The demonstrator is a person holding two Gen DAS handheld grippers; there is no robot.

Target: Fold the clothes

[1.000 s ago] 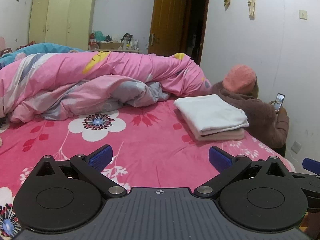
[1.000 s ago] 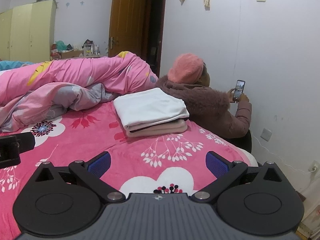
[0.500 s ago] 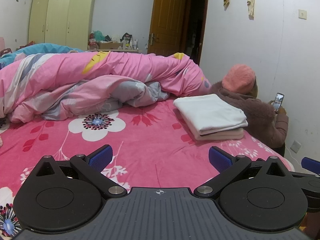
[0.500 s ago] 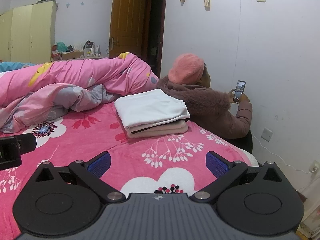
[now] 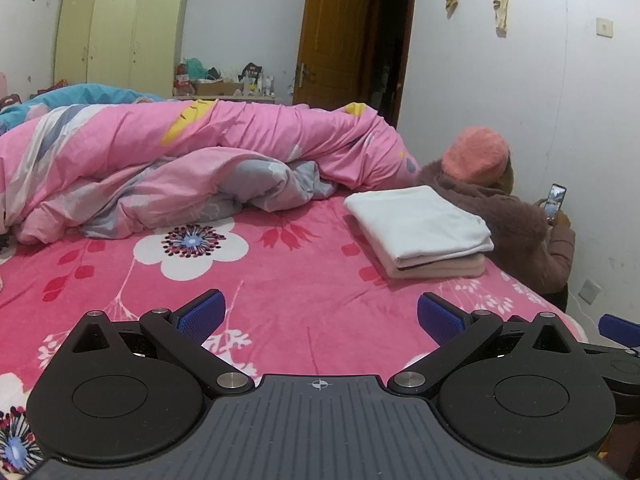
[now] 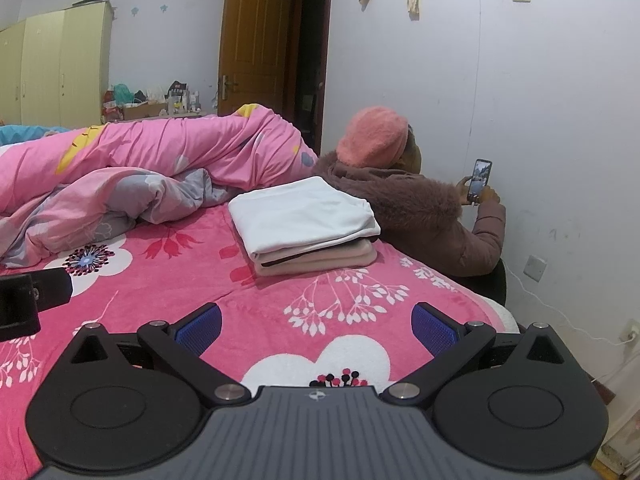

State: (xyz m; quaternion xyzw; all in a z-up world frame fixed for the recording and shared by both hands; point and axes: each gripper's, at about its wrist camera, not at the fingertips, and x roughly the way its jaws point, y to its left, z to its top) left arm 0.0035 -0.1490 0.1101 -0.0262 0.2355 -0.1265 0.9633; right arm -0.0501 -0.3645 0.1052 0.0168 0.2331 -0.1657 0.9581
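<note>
Only right view shows wall socket (low).

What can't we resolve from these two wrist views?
- Stack of folded clothes: how many pieces lie under the white top layer; the folds hide them in both views.
- Crumpled quilt: any garment under it is hidden.
- Seated person: lower body cut off by the bed edge.
- Phone: screen too small to read.
- Left gripper and right gripper: jaws open, holding nothing.
</note>
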